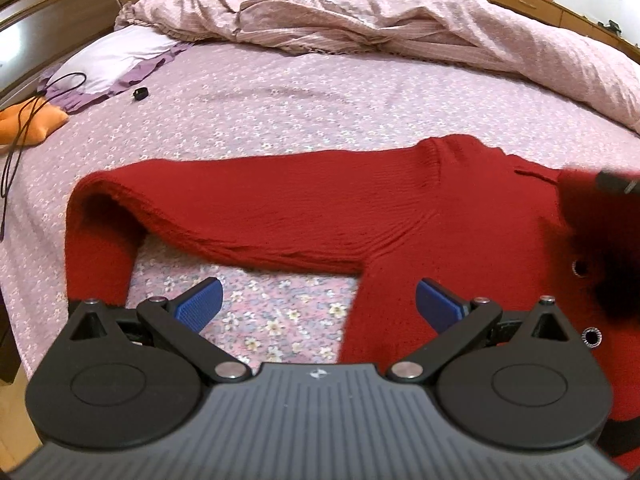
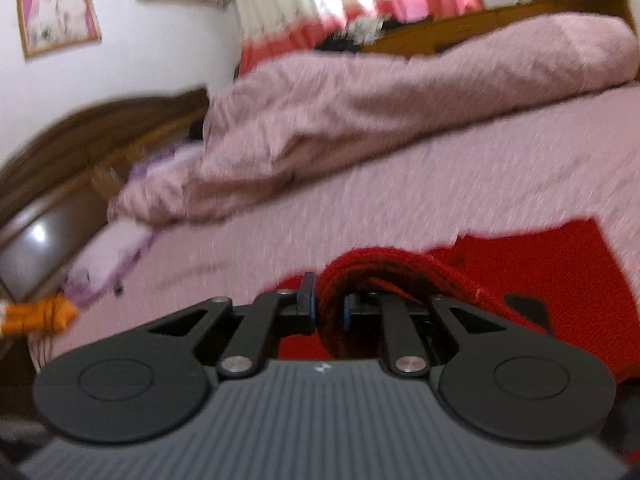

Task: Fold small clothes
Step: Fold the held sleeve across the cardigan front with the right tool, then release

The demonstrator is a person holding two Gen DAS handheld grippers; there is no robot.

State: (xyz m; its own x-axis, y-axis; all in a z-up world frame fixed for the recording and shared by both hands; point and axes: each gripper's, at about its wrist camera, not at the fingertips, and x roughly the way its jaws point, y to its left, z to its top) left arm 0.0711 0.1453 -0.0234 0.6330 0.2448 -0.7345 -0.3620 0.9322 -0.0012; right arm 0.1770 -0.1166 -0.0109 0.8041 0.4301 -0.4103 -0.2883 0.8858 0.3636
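Ribbed red sweater [image 1: 320, 208] — bunched fold pinched in right gripper [image 2: 328, 308].

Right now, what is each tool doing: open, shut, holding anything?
Left tool: open, nothing between its pads, above the bedsheet beside the red sweater.
Right tool: shut on a bunched fold of the red sweater.

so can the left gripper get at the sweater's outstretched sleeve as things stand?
Probably yes: the left gripper is open and empty, and the red sweater's sleeve lies flat on the bedspread just ahead, nothing between them.
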